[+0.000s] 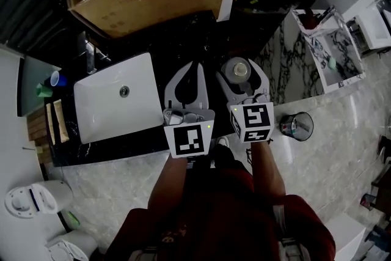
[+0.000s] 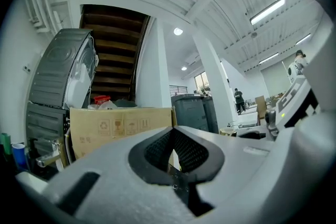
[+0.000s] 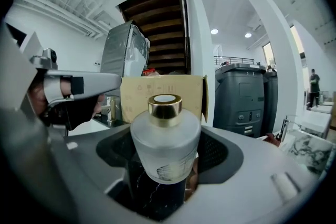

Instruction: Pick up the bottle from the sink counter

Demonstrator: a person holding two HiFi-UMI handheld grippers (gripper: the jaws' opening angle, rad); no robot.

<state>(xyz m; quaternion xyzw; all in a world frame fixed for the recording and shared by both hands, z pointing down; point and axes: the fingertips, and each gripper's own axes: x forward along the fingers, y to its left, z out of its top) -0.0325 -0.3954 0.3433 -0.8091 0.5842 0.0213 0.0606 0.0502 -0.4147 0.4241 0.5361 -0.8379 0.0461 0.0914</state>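
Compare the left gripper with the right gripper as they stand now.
Left gripper: jaws together, nothing between them; right gripper: jaws wide, clamped on the frosted bottle. Left gripper's marker cube shows one face in the head view; right gripper's shows two. Both point away from the person, side by side.

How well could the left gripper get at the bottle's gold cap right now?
Probably yes: the cap stands bare above the right gripper's jaws, which grip the bottle, and the left gripper is alongside with nothing between. Its jaws are shut.
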